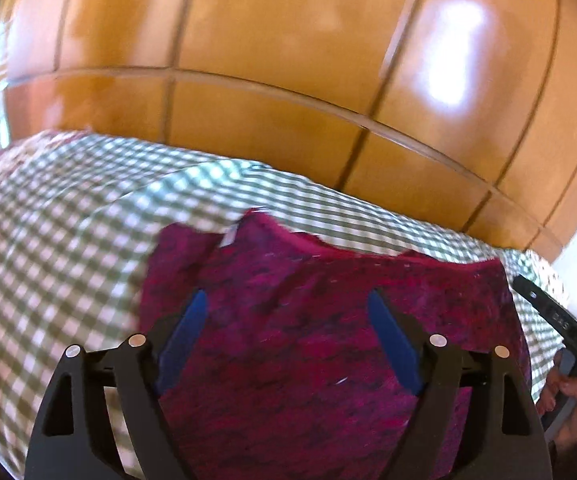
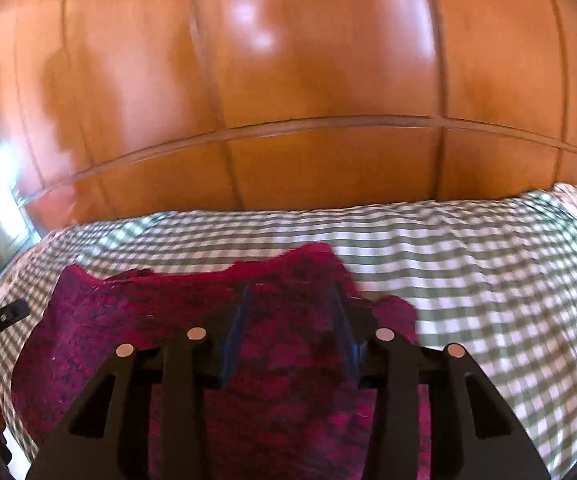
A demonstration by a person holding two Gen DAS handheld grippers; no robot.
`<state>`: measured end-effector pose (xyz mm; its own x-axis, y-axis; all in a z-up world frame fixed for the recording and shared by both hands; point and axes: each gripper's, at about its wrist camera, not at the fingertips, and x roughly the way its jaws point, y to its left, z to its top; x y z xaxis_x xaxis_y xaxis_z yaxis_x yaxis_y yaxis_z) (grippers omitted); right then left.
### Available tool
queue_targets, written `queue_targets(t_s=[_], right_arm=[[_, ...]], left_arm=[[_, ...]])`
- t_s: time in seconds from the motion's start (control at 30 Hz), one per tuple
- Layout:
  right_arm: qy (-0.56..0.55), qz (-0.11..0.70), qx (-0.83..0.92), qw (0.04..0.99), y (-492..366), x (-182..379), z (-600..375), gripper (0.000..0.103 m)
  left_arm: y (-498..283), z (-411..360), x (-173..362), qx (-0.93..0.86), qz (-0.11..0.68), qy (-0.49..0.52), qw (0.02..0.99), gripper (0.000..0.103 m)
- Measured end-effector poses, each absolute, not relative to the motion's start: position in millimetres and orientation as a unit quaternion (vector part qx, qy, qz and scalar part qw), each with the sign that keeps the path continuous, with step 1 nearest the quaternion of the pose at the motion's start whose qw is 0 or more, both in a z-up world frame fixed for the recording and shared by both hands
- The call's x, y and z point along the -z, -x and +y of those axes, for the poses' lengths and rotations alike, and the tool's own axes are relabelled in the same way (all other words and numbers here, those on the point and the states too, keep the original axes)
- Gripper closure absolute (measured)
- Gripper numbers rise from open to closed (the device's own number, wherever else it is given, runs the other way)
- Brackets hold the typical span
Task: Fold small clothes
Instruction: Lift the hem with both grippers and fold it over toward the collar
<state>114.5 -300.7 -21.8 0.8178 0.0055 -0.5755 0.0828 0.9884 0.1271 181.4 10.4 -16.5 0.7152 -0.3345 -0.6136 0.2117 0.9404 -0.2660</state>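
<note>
Left wrist view: left gripper (image 1: pixel 284 320) spread wide, released, poised above magenta knit garment (image 1: pixel 328 340) lying flat on green checked bedcover (image 1: pixel 68 240); orange wooden wardrobe (image 1: pixel 268 60) behind.

Right wrist view: right gripper (image 2: pixel 288 320) partly parted over same garment (image 2: pixel 128 320); grip on fabric impossible to tell through blur.

Both views are motion-blurred. The magenta knit garment (image 1: pixel 328 320) runs under the left gripper (image 1: pixel 288 312) and off the bottom edge; its near hem is unseen. The hand (image 1: pixel 572 396) at the right edge is cut off. The checked cloth (image 2: pixel 488 280) exceeds the frame.
</note>
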Motion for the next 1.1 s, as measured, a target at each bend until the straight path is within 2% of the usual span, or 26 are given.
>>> queue_targets(t_s=[0.13, 0.2, 0.33, 0.47, 1.1], right_arm=[[-0.053, 0.332, 0.025, 0.941, -137, 40, -295, 0.066], [-0.038, 0.345, 0.042, 0.937, -146, 51, -298, 0.070], [-0.055, 0.360, 0.056, 0.929, -155, 72, -311, 0.073], [-0.088, 0.365, 0.066, 0.925, -162, 86, -324, 0.078], [-0.096, 0.337, 0.057, 0.935, -156, 86, -325, 0.077]], left_arm=[[-201, -20, 26, 0.163, 0.366, 0.056, 0.915, 0.022], [-212, -33, 35, 0.161, 0.371, 0.040, 0.914, 0.022], [-236, -39, 59, 0.131, 0.393, 0.015, 0.910, 0.021], [-246, -35, 84, 0.137, 0.396, 0.022, 0.908, 0.014], [-208, -15, 73, 0.134, 0.353, 0.057, 0.924, 0.011]])
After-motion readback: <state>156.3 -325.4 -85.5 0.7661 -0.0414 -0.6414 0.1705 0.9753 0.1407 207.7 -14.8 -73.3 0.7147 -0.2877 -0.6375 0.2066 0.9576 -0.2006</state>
